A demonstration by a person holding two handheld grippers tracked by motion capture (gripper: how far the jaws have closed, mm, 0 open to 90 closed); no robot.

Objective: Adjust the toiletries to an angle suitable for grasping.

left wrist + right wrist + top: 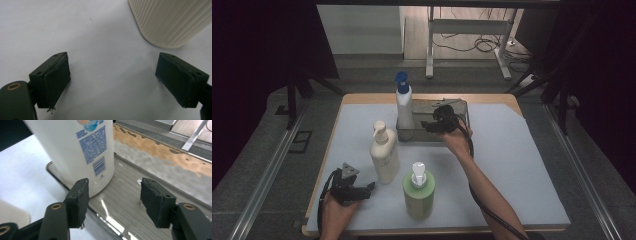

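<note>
A: High view: how much room is showing around the tray point(462, 107)?

B: It is sitting near the worktop's point(522, 165) far edge, with bare surface stretching right. The white bottle with the blue cap point(404, 105) is standing in its left end.

A: And the right gripper point(428, 126)?

B: Its fingers point(78, 200) are standing apart, gripping nothing; the bottle's base is just beyond the left one.

A: The left gripper point(371, 187)?

B: Open too, resting near the front edge. Its own view is catching the ribbed cream bottle's point(167, 22) base close ahead.

We record a dim, soft high view with dark borders, a glare streak on the metal tray point(117, 220), and faint shadows beneath blurred near jaws.
</note>
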